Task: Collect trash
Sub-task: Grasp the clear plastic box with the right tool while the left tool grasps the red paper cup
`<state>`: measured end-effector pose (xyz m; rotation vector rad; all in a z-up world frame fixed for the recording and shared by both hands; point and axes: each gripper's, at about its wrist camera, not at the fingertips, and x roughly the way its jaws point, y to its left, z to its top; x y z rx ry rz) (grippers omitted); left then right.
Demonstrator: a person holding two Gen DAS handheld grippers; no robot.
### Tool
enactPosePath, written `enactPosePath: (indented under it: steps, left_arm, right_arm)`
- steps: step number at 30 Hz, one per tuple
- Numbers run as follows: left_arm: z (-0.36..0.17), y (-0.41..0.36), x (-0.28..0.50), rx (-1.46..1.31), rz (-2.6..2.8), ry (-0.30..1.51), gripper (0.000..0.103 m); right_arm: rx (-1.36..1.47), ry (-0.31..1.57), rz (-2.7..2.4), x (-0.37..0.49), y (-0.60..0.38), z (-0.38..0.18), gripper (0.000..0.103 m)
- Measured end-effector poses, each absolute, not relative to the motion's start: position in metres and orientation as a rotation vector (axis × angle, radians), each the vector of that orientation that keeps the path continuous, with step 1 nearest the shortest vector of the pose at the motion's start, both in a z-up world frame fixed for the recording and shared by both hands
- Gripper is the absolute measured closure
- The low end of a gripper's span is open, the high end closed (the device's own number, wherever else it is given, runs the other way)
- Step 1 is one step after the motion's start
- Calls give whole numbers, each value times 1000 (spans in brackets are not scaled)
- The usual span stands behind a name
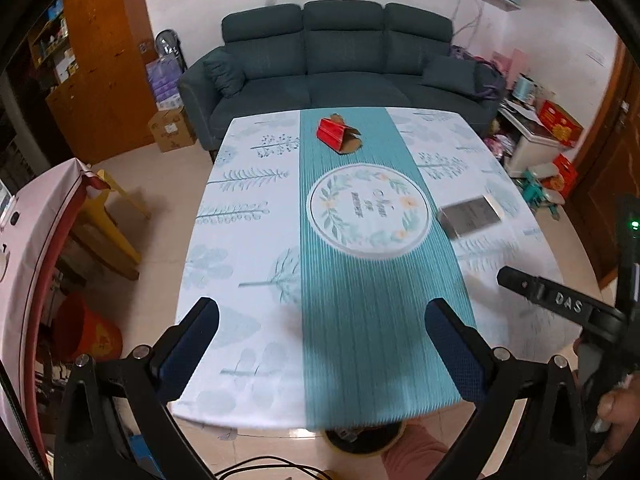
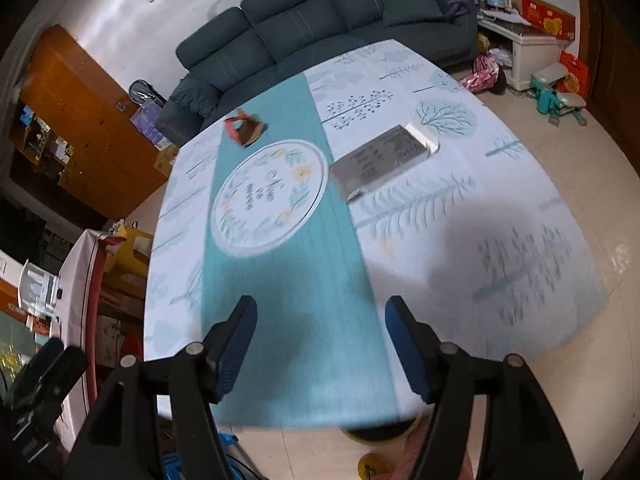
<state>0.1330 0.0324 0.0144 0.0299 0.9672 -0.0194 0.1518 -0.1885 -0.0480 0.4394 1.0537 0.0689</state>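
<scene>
Left claw released, nothing between its pads, over the near desk edge; right claw likewise spread wide and empty above the teal runner. Trash on desk: silver flat box right of the round wreath print, torn red carton at the far end near the sofa.

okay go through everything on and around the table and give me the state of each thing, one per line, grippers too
Red carton: torn open, lying on its side on the teal runner.
Silver box: closed, lying flat on the tablecloth, right of the round print.
Left gripper: open, nothing between its fingers.
Right gripper: open, empty, above the table's near edge.
Sofa: unoccupied, cushions at both ends.
</scene>
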Motion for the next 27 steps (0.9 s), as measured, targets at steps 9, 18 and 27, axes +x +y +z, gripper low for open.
enactPosePath:
  steps: [9,18,27]
  left_arm:
    - [-10,0,219,-9,76,1033,1]
    - [-39,-15,268,-21,129,1119,1]
    - [-40,-19,313,-50,151,1126,1]
  right_arm:
    - [531,1182,17,270,-241,-98,35]
    - [555,1286,-10,334,-258,-132,34]
    - [306,1310,-7,381,-229,-133,23]
